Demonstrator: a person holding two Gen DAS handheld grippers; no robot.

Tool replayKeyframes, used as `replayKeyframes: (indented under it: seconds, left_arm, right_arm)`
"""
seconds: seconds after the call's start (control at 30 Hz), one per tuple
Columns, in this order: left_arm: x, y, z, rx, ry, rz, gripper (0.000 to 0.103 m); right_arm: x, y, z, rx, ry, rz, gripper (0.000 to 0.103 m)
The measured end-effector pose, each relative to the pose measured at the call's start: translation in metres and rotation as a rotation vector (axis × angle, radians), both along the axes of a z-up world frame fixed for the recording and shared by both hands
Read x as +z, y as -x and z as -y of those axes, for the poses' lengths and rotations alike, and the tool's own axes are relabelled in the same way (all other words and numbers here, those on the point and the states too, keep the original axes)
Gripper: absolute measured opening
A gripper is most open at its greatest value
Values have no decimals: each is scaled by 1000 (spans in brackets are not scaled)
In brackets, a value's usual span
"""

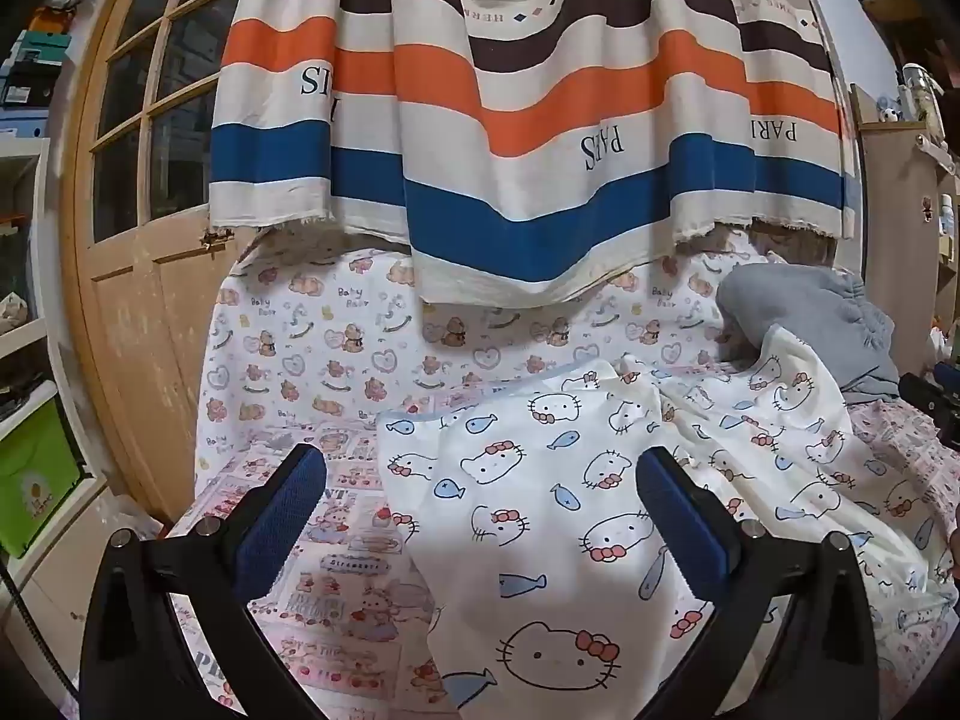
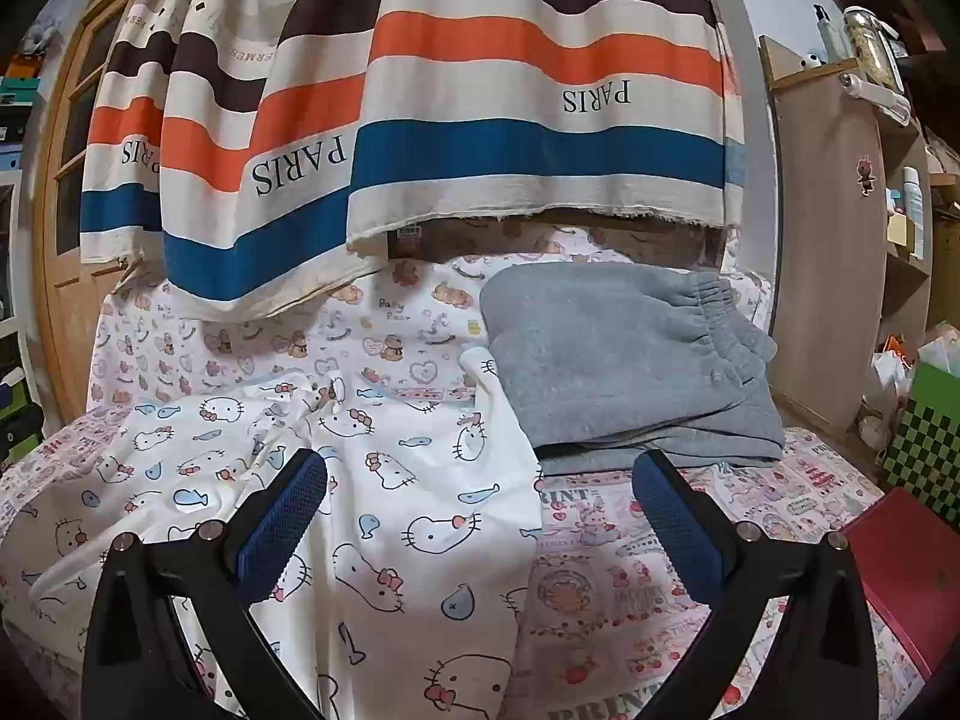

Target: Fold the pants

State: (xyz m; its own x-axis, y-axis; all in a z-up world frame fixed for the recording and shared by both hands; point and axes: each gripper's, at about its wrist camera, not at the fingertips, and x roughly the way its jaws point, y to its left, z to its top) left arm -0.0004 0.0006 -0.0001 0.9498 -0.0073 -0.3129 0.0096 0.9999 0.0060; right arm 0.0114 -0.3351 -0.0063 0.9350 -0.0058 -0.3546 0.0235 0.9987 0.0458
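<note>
Pants, white with a cat-and-fish print, lie spread and rumpled over the bed in the left wrist view, filling the middle and right of the picture. The left gripper hangs above them with its blue fingers spread as wide as they go and nothing between them; the left finger is over the pink printed sheet, the right one over the pants. Behind, a bear-print cloth covers the back of the bed, and a striped curtain hangs down over it. A grey garment lies folded at the far right, touching the pants' upper edge. A wooden door stands at the left.

From the right wrist view, the pants lie to the left and centre, one edge running down the middle. The right gripper is also fully open and empty, its left finger over the pants, its right one over the bare sheet. The grey garment sits just beyond, its elastic waistband to the right, resting against the pants' corner. A wooden shelf stands at the right.
</note>
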Motion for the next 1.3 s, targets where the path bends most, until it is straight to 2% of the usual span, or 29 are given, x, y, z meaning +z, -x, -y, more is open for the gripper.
replayKeyframes:
  seconds: [0.13,0.23,0.4,0.57,0.7,1.3]
  left_arm:
    - [0,0,-3,12,-1,-3,103]
    - [1,4,-8,73,-16,16,103]
    - [6,0,-9,16,10,-2,103]
    - [6,-5,-4,46,2,7,103]
    - [6,-10,2,13,7,7,103]
    - [3,-20,6,69,-4,15,103]
  right_arm:
    - [0,0,0,0,0,0,102]
    - [0,0,0,0,-1,-1,102]
    - [0,0,0,-2,-1,4,102]
    - [0,-1,-1,0,0,2,102]
    - [-1,-2,-1,1,2,1,102]
    - [-1,-3,-2,29,-2,6,102]
